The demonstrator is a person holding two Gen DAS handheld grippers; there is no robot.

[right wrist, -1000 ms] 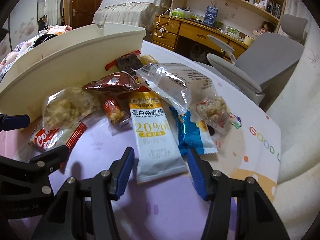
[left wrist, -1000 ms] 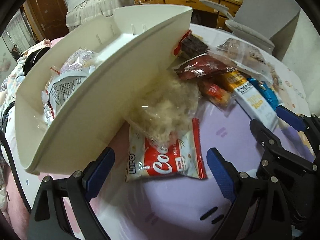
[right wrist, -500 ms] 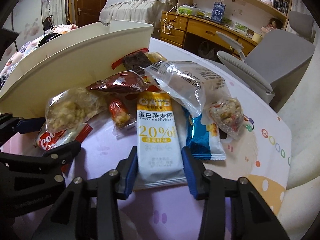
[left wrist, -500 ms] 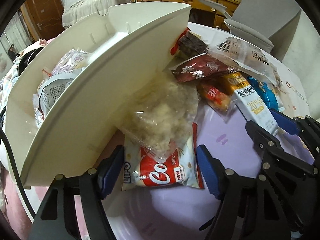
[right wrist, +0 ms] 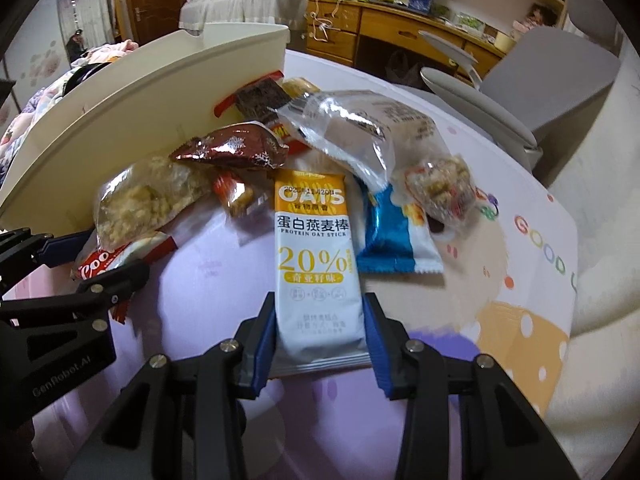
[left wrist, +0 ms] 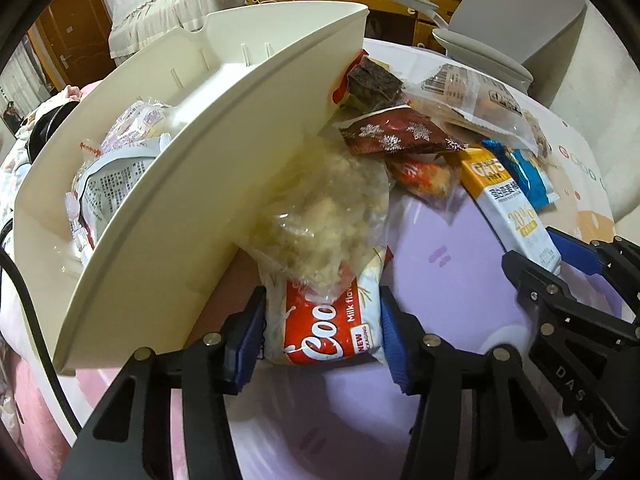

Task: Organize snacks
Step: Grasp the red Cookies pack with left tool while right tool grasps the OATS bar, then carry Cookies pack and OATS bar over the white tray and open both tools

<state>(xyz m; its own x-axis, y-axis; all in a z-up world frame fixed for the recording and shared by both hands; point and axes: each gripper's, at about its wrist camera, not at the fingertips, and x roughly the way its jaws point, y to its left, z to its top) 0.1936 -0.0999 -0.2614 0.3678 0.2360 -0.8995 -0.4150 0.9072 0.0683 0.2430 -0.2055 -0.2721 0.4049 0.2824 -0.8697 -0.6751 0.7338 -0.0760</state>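
A red and white cookie pack lies on the lilac tablecloth beside a cream bin. A clear bag of pale crumbly snack rests on its far end. My left gripper has its jaws closing on the pack's near end, and both blue pads touch its sides. In the right wrist view, my right gripper is shut on the near end of a white and yellow oat bar that lies flat on the table. The left gripper shows at that view's left edge, next to the bin.
Behind the oat bar are a snowflake-printed brown pack, a small orange packet, a large clear bag, a blue pack and a nut-mix packet. The bin holds several packets. A grey chair stands beyond the table.
Both pairs of jaws have narrowed. The left came forward around the cookie pack's end and the right closed onto the oat bar's end. The packs have not shifted.
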